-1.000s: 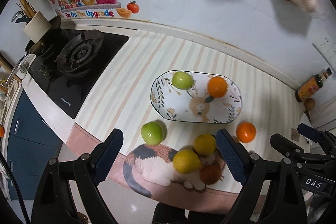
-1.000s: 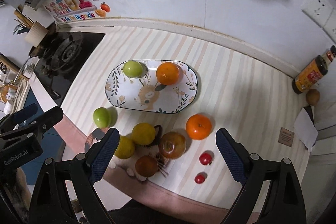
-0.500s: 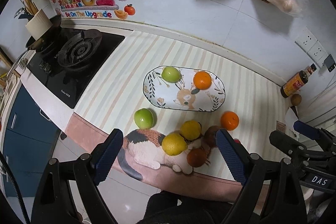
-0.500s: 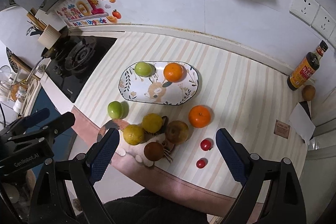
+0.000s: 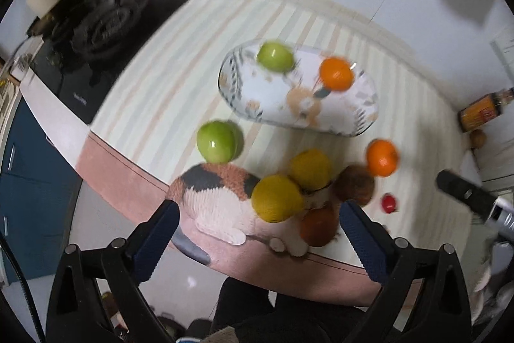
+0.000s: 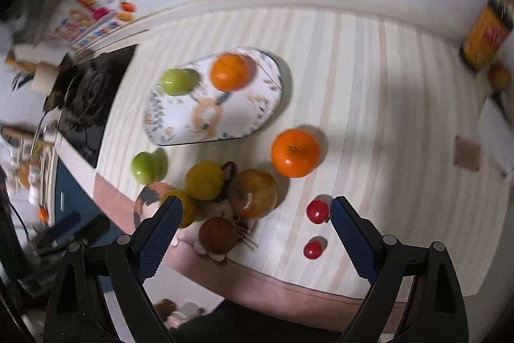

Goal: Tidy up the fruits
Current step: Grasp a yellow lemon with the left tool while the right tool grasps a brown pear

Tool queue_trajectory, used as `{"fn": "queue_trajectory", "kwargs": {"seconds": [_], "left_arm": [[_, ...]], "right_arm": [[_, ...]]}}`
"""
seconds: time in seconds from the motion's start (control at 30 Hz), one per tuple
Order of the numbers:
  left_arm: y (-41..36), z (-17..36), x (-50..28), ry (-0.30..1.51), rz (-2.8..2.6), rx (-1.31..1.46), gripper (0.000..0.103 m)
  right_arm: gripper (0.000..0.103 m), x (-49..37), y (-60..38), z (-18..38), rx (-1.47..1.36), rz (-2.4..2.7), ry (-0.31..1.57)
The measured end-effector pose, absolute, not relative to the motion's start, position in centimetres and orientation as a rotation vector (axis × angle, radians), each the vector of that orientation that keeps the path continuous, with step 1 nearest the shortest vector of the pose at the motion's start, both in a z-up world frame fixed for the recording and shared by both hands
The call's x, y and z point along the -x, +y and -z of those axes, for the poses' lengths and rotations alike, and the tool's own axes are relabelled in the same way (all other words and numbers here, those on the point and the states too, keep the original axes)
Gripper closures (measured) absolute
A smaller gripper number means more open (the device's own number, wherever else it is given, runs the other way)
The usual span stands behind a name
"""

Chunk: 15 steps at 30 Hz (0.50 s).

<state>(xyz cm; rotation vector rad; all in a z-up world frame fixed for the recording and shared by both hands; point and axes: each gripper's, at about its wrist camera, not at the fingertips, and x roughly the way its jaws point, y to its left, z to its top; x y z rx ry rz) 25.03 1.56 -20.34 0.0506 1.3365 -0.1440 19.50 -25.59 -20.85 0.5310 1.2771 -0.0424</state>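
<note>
We see our left gripper (image 5: 255, 230) opening, empty, above two yellow fruits (image 5: 278, 198) on a cat-print mat (image 5: 215, 201). Our right gripper (image 6: 253, 224) hangs wide, empty. The plate (image 5: 350, 118) beyond holds a green apple (image 5: 275, 56) and an orange (image 5: 335, 74); loose fruit lies between.

Striped mat (image 6: 369, 85) bears plate (image 6: 257, 124), loose fruit (image 6: 295, 153).
</note>
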Motion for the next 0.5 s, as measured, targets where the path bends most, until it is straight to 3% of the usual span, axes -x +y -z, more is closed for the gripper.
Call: {"fn": "queue_trajectory", "kwargs": {"seconds": [0.2,0.4,0.43,0.47,0.5], "left_arm": [[1.0,26.3,-26.7,1.468,0.132,-0.009,0.004],[-0.5,29.3,-27.4,1.533,0.164,-0.019,0.004],[-0.6,29.6,-27.5,1.543,0.169,-0.013,0.005],[-0.8,30.1,-27.5,1.554,0.173,-0.008,0.008],[-1.0,30.4,-27.6,1.561,0.177,-0.01,0.016]], "right_arm": [[0.008,-21.8,-25.3,28.2,-0.682,-0.008,1.406],[0.011,-23.5,-22.9,32.1,-0.638,-0.027,1.475],[0.014,-23.8,-22.3,32.5,-0.621,-0.042,1.487],[0.025,-24.0,-21.9,32.9,-0.606,-0.049,1.495],[0.029,-24.2,-21.6,33.3,-0.588,-0.055,1.507]]}}
